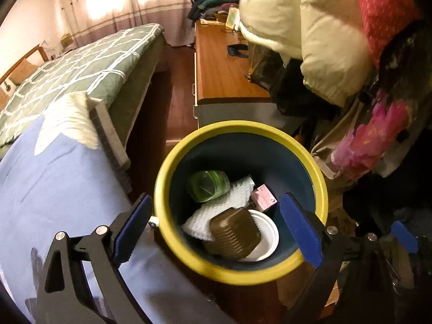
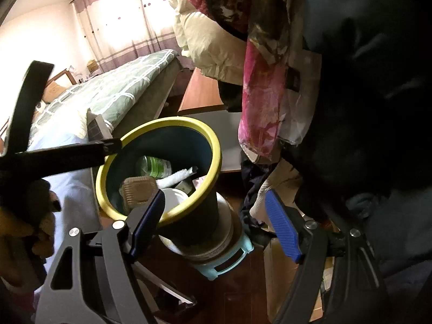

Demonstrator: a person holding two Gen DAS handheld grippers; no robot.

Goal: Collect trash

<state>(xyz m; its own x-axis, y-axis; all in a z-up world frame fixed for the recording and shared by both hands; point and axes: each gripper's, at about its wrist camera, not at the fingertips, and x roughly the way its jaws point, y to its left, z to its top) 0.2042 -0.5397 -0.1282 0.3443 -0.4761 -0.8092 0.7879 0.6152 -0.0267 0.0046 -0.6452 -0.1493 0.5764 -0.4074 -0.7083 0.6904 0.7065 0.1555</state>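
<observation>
- Left tool [image 1: 218, 232], nearest the lens, hangs over the mouth of the bin [image 1: 172, 167]; jaws spread wide, blue pads on either side of the opening, nothing between them.
- Bin: dark blue inside, yellow rim, standing on the wooden floor [image 1: 178, 91] just beside the bed's [image 1: 81, 62] corner.
- Trash inside — green plastic bottle [image 1: 208, 185], white textured cloth [image 1: 235, 197], small pink box [image 1: 263, 198], brown ribbed container [image 1: 233, 233] lying on a white round dish [image 1: 266, 239].
- Right tool [image 2: 214, 222] sits low beside the bin, jaws apart at a moderate width, empty; its left pad overlaps the bin's rim in the right wrist view — contact cannot be told.
- Bin base rests against a light blue and tan cylindrical object [image 2: 224, 253].
- Bed carries a pale blue sheet [image 1: 62, 178] and a green patterned cover.
- Wooden desk [image 1: 221, 73] stands behind the bin; a cream puffy jacket [image 1: 324, 35] and pink floral cloth [image 1: 378, 132] hang at right.
</observation>
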